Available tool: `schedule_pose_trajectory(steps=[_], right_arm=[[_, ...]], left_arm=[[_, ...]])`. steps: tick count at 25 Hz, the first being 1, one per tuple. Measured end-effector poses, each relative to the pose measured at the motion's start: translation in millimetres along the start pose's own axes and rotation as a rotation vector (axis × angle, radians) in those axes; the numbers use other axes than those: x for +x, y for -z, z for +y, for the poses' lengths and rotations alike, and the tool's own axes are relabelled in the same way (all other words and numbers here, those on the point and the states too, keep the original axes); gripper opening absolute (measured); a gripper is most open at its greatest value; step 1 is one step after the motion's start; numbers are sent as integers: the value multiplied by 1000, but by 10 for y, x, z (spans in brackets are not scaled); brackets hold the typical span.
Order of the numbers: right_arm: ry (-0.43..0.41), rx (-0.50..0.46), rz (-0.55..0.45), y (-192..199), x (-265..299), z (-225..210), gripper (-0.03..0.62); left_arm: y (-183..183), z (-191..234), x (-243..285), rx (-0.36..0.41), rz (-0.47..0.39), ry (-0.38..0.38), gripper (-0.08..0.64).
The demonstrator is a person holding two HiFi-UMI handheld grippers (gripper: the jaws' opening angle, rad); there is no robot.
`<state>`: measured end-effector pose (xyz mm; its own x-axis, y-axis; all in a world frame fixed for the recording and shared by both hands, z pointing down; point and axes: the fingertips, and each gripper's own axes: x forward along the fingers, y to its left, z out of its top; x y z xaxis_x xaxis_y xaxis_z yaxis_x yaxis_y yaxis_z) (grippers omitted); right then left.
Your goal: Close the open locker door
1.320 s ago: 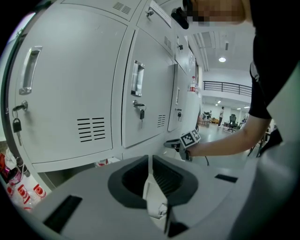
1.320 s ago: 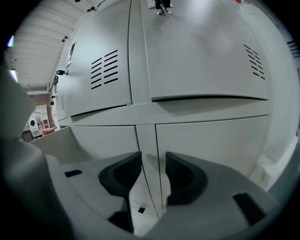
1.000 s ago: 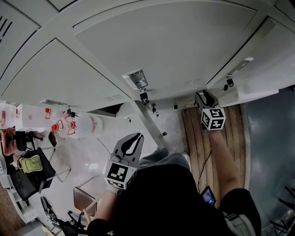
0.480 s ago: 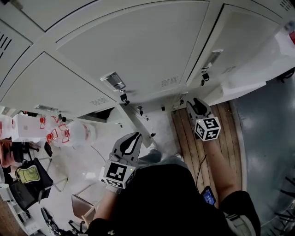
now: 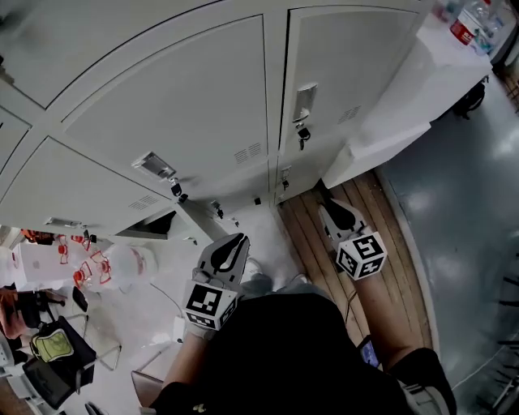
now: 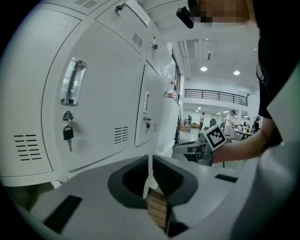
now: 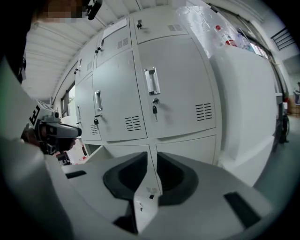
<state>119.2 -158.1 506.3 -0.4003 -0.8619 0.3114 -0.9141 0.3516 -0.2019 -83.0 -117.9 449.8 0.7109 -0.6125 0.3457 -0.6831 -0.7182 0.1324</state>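
Locker bank [image 5: 162, 105]: pale grey doors fill the space ahead of both tools. All the doors facing the right tool are shut.
Floor: wooden planks [image 5: 381, 243] lie under the right tool, and pale glossy flooring [image 5: 154, 284] lies under and to the left of the left tool.
Bench [image 5: 405, 97]: a white block standing against the lockers, off to the right of the right tool.
Open locker door [image 5: 207, 220]: in the bottom row, just ahead of the left tool's tips. It swings out from a dark opening [image 5: 154, 225] and shows as a slanted grey strip. From the right tool it sits low and to the left.
Right tool [image 5: 328, 209]: held over the planks and aimed at the base of the lockers. Its jaws are closing with a narrow gap left, and nothing is between them. It is apart from every door.
Left tool [image 5: 235, 243]: held low beside the open door, with its jaws pressed together on nothing and touching nothing.
Handle [image 6: 72, 88]: a chrome pull on the door to the upper left of the left tool's jaws.
Bottles [image 5: 466, 20]: plastic-wrapped, on top of the bench, far right of the right tool.
Key [image 6: 68, 133]: hangs from the lock just under that handle.
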Motion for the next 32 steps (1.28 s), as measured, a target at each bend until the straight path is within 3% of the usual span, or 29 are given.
schedule_pose_trajectory(steps=[6,17,32], right_arm=[[42,9,-38,-154,-582,-4,63],[152,20,-54,-91,-1254,-44,61],[252,32,-100,-189,-1541,-253,61]], left_arm=[[-77,-318,259,-1,-2,107,26],[-164,-752,598,11,7,284,26],[-309,-959,741,46,-10,363,26]])
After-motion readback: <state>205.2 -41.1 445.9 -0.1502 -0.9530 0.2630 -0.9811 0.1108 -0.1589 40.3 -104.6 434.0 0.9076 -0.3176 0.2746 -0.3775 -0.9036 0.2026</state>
